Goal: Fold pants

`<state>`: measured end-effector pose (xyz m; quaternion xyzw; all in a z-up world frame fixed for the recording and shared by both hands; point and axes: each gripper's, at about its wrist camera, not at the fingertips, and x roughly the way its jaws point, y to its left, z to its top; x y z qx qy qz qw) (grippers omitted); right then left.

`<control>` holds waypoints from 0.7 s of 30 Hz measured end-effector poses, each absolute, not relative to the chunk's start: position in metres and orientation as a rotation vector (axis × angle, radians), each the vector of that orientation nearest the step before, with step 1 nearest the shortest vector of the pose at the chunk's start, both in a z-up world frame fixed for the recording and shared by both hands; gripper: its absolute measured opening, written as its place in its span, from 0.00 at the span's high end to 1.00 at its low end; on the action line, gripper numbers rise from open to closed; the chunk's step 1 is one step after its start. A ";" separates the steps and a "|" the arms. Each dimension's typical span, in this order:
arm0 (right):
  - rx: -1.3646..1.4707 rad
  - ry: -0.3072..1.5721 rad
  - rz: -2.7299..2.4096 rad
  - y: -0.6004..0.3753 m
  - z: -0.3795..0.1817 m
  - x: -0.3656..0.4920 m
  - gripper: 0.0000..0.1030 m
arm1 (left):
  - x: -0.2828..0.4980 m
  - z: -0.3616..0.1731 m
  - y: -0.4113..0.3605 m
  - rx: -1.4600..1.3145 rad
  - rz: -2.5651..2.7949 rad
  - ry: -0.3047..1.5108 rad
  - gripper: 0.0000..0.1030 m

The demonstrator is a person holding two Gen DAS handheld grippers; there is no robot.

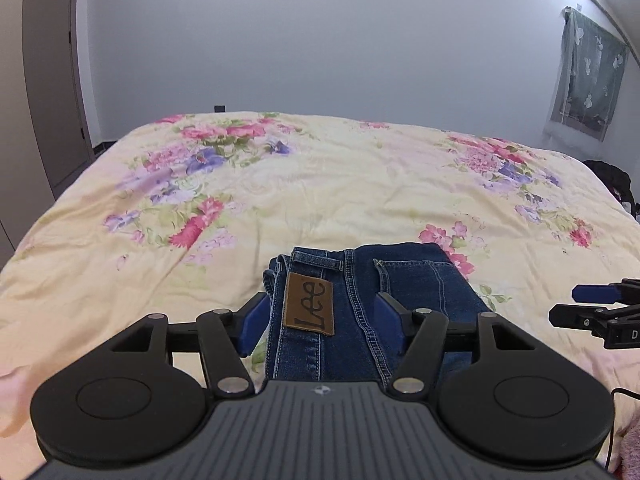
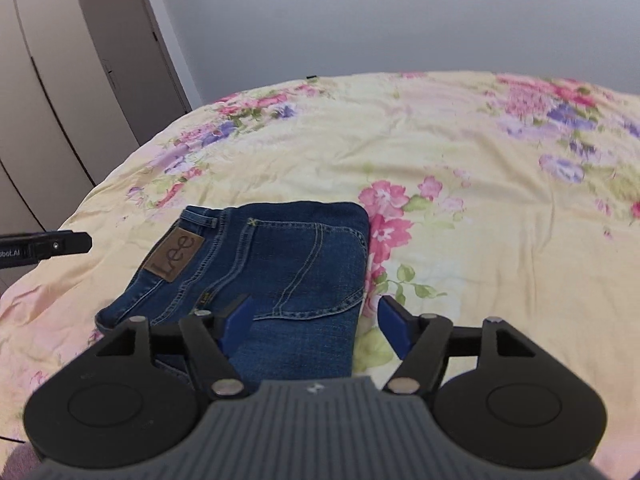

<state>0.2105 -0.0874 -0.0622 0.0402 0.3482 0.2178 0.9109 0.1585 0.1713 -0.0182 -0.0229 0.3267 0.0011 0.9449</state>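
Dark blue jeans [image 1: 360,304] with a brown Lee patch [image 1: 309,303] lie folded into a compact bundle on the floral bedspread [image 1: 320,184]. My left gripper [image 1: 320,316] is open, its blue pads on either side of the waistband end, above the denim. My right gripper [image 2: 314,320] is open over the bundle's near right edge [image 2: 304,280], left pad over the denim, right pad over the bedspread [image 2: 460,160]. The right gripper also shows at the right edge of the left wrist view [image 1: 596,308]. The left gripper's tip shows at the left of the right wrist view [image 2: 60,245].
The bed fills most of both views. A grey wardrobe [image 2: 48,100] and door stand to the left. A curtained window [image 1: 588,80] is on the right wall. A dark item [image 1: 612,180] sits past the bed's right edge. A pink cloth [image 1: 628,452] is at bottom right.
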 end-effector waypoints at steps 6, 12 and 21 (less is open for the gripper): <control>0.018 0.591 0.441 -0.082 -0.030 0.144 0.21 | 0.109 0.001 0.149 -0.057 0.042 0.595 0.18; 0.082 0.573 0.416 -0.083 -0.029 0.095 0.21 | 0.073 0.004 0.127 -0.060 0.060 0.561 0.16; 0.073 0.551 0.373 -0.079 -0.057 0.056 0.21 | 0.045 -0.021 0.118 -0.126 0.116 0.551 0.16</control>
